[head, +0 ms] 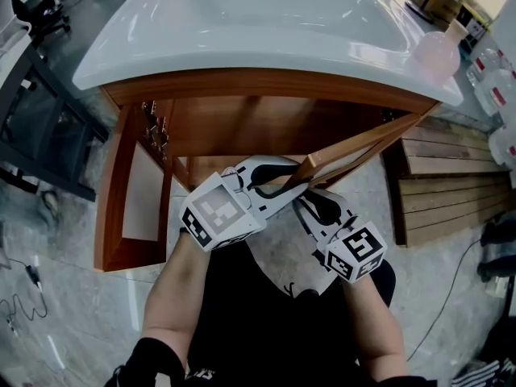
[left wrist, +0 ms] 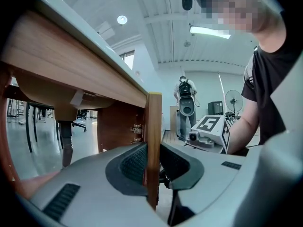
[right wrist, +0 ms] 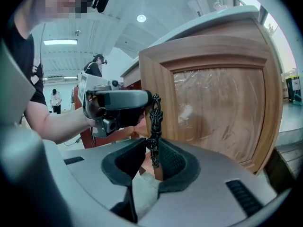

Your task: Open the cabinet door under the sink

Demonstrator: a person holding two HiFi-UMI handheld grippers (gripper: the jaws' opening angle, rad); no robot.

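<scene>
The right cabinet door (head: 363, 143) under the white sink (head: 242, 22) stands partly swung out, and both grippers meet at its free edge. My left gripper (head: 284, 176) is shut on that wooden edge (left wrist: 153, 126), with a pad on each side (left wrist: 152, 164). My right gripper (head: 308, 201) comes from the door's front. The black ornate handle (right wrist: 155, 122) stands between its open jaws (right wrist: 150, 162), close to the right pad, with a gap on the left. The panelled door front (right wrist: 218, 103) fills the right gripper view.
The left cabinet door (head: 133, 192) hangs wide open at the left. A pink bottle (head: 438, 51) sits on the sink's right corner. Wooden pallets (head: 451, 184) lie on the floor to the right. A grey drain pipe (left wrist: 64, 131) hangs inside the cabinet.
</scene>
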